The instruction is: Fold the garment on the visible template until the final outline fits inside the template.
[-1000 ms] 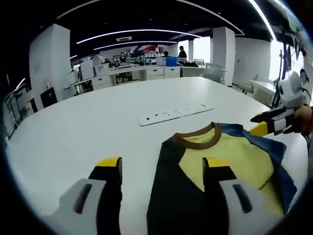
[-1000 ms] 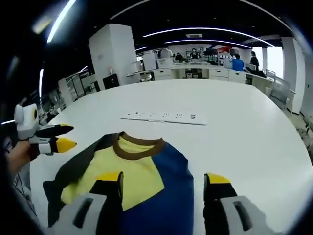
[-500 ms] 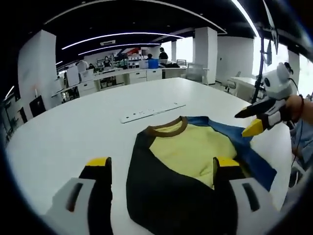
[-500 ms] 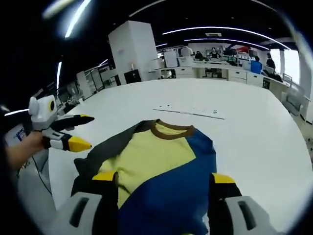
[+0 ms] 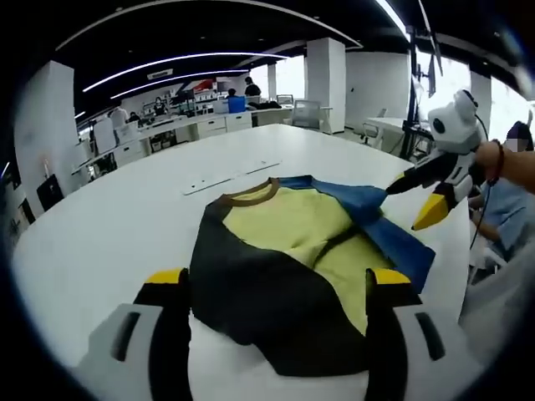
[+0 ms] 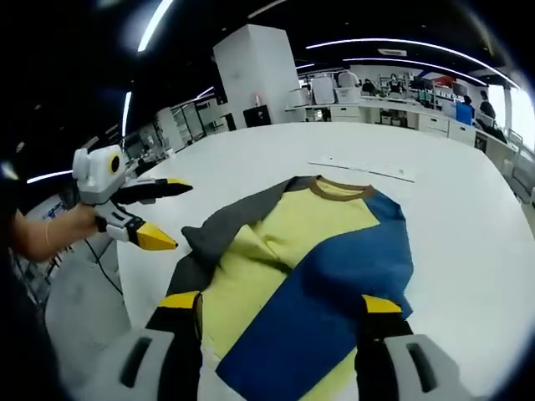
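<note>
Ahead of the right gripper (image 6: 282,309), jaws spread wide: a yellow, blue and dark grey shirt with a brown collar (image 6: 305,259), spread on a white round table (image 6: 468,242). Off to the left, the left gripper (image 6: 159,215), jaws parted, beside the grey sleeve.

Bright, even light from ceiling strips (image 5: 167,68), window glare at right, fisheye bending and soft edges.
</note>
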Demonstrator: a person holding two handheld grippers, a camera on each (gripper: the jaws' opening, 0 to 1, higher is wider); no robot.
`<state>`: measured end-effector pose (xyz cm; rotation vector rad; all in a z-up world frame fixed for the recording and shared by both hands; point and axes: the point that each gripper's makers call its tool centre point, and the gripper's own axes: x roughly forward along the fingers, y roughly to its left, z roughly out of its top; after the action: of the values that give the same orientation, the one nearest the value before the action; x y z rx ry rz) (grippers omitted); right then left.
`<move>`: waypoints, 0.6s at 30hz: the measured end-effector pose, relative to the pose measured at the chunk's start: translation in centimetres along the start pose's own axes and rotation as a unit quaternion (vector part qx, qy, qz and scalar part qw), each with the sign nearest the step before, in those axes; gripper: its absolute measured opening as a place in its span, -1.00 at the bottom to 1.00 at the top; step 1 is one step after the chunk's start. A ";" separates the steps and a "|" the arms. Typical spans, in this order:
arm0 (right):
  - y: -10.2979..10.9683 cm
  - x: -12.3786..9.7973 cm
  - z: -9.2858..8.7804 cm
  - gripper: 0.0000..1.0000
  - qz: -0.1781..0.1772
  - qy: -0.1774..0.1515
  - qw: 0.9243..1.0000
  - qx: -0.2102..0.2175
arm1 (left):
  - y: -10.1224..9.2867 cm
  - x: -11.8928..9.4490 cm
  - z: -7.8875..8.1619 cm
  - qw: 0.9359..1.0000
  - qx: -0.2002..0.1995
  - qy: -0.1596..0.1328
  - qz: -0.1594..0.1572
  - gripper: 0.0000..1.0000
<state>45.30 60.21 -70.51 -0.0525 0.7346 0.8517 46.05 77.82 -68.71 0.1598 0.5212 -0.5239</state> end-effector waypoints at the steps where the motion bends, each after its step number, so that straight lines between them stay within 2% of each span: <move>1: 0.5 -0.1 -0.6 0.49 0.007 0.004 1.000 0.000 | -0.3 -0.2 -0.2 1.000 -0.002 -0.001 -0.003 0.65; 8: 2.1 -0.5 -4.0 0.45 0.020 0.030 0.999 -0.015 | -3.1 -1.1 -2.4 1.000 0.001 0.007 -0.023 0.53; 11: 3.0 -0.7 -5.6 0.31 0.029 0.045 0.998 -0.033 | -3.7 -1.3 -2.9 1.000 -0.001 0.000 -0.023 0.47; 13: 3.1 -0.8 -6.7 0.30 0.027 0.060 0.997 -0.050 | -4.0 -1.5 -3.3 1.000 0.002 0.003 -0.021 0.43; 15: 3.2 -0.9 -7.4 0.27 0.025 0.066 0.996 -0.049 | -4.3 -1.5 -3.8 1.000 0.007 0.007 -0.022 0.41; 18: 3.3 -1.0 -8.2 0.13 0.024 0.072 0.996 -0.050 | -5.3 -1.4 -4.7 0.999 0.014 0.019 -0.038 0.36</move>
<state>37.85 59.10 -75.28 -0.1887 0.8301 0.9374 40.21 75.19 -72.11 0.1771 0.5597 -0.6027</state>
